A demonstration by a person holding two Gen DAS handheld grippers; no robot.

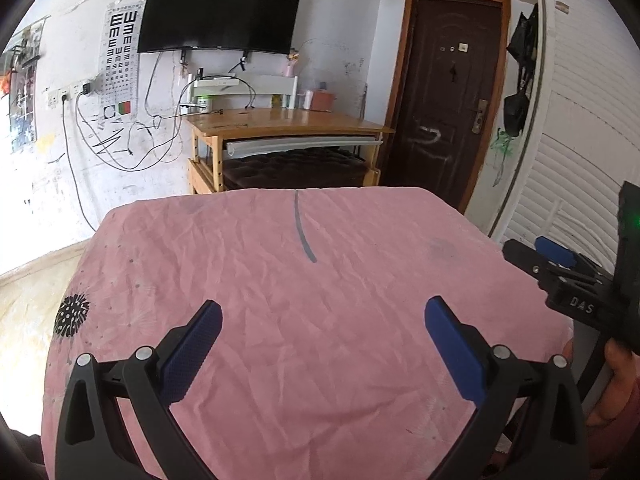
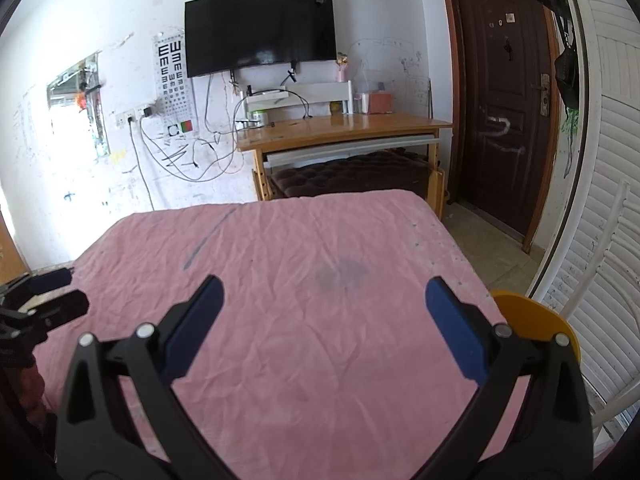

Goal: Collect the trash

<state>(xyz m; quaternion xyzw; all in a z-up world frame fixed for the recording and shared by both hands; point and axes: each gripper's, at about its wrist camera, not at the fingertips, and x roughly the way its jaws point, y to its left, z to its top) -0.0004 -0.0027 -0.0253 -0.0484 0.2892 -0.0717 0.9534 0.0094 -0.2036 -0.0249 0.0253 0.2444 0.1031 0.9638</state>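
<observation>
A table under a wrinkled pink cloth (image 1: 220, 248) (image 2: 280, 232) fills both views. No loose piece of trash shows on it, only a grey streak (image 1: 304, 236) (image 2: 200, 250) and a dark stain (image 2: 340, 274). My left gripper (image 1: 324, 306) hovers over the near part of the cloth, open, with nothing between its blue pads. My right gripper (image 2: 324, 284) is open and empty too, over the cloth's right half. Each gripper shows at the edge of the other's view: the right gripper (image 1: 524, 245) at the right edge, the left gripper (image 2: 70, 290) at the left edge.
A wooden desk (image 1: 280, 120) (image 2: 344, 128) with a dark padded bench beneath it stands beyond the table, under a wall TV (image 2: 260, 28). A brown door (image 2: 504, 100) is at the back right. A round yellow object (image 2: 532, 312) and white chair rails sit beside the table's right edge. A hand (image 1: 616, 380) holds the right gripper.
</observation>
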